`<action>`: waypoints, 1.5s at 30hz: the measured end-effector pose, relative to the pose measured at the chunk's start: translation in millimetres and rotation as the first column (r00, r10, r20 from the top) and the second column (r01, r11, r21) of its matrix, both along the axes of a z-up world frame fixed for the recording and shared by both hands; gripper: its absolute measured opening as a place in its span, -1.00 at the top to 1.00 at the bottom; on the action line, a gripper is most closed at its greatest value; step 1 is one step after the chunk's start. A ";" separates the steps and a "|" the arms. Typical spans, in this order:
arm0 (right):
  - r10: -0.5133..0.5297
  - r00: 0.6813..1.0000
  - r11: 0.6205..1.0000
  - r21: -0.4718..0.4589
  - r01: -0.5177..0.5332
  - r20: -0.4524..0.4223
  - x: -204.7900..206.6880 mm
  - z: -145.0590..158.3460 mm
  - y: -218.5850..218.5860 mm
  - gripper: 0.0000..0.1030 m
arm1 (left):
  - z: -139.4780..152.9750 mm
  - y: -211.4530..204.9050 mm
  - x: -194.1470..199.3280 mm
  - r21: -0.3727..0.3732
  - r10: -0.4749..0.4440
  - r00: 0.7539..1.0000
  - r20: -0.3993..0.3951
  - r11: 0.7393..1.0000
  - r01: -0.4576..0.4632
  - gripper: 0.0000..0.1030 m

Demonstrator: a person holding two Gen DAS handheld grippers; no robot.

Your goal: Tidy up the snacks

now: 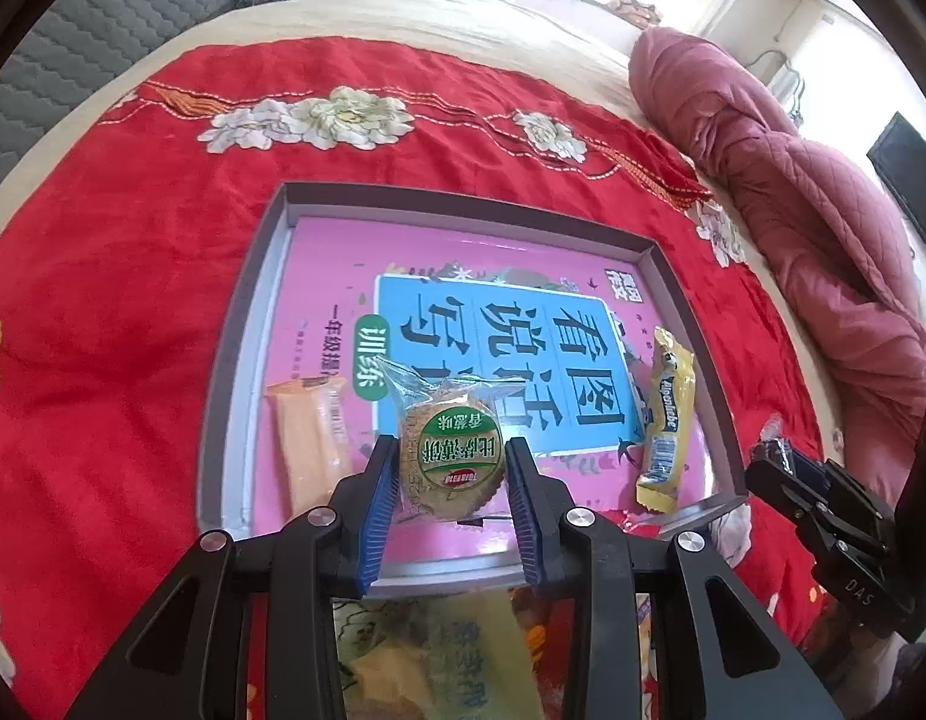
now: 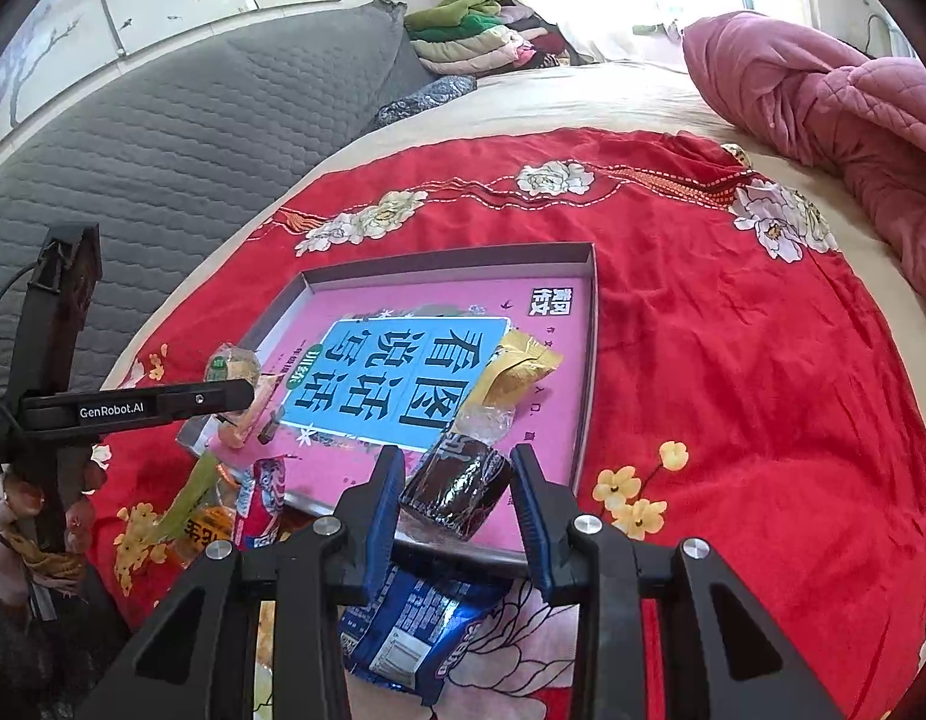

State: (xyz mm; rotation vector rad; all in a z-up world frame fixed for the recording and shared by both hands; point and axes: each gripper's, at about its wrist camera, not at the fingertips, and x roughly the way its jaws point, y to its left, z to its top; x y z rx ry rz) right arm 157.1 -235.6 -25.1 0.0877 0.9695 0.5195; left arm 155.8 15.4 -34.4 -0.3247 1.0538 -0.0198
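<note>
- Loose snack packs on the red floral bedspread (image 1: 133, 252) lie nearest: blue foil pack (image 2: 403, 630) just under the right gripper, red-white pack (image 2: 262, 498) and green-orange packs (image 2: 202, 516) to its left, yellow-green pack (image 1: 439, 648) below the left gripper.
- Left gripper (image 1: 452, 468): fingers narrow, blue pads pressed on both sides of a round biscuit (image 1: 451, 456) in clear wrap; tan crimped-edge disc, green round label with white script, twisted film end pointing away. It hangs over the near part of the tray.
- Right gripper (image 2: 457, 495): fingers narrow, pinching a dark brown roll-shaped snack (image 2: 457, 489) in clear crinkled film, tilted, film tail up and away; over the tray's near right part.
- Tray (image 1: 241, 324): shallow grey-walled box lid on the bedspread, floor covered by a pink sheet with a blue panel of big black characters.
- Inside the tray: orange long pack (image 1: 310, 444) lying flat at left, just beside the biscuit; yellow-gold stick pack (image 1: 664, 414) at right along the wall, blue lettering, ends crimped.
- From the right wrist view the left gripper's black body comes in from the left, biscuit at its tip.
- Farther: beige sheet, rumpled pink quilt (image 1: 793, 198) at right, grey quilted headboard (image 2: 163, 138) at left, folded clothes pile (image 2: 481, 36) by the bright window.
</note>
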 end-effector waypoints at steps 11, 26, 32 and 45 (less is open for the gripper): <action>-0.010 1.000 1.000 0.008 0.010 -0.010 7.5 -4.0 -0.1 0.29 | -9.5 -11.1 11.1 -0.006 -0.027 0.999 -0.023 1.000 0.027 0.29; -0.005 1.000 1.000 -0.010 0.005 -0.030 14.5 -13.0 6.1 0.29 | -26.9 -24.8 18.9 -0.008 -0.070 0.995 -0.072 0.998 0.070 0.29; -0.009 0.999 1.000 -0.030 0.008 -0.047 15.4 -18.3 8.4 0.29 | -33.6 -25.7 20.9 -0.012 -0.066 0.993 -0.095 0.998 0.065 0.29; 0.002 0.998 0.999 -0.035 -0.005 -0.062 15.8 -21.2 11.4 0.29 | -38.6 -28.6 24.8 -0.008 -0.062 0.991 -0.115 0.998 0.062 0.29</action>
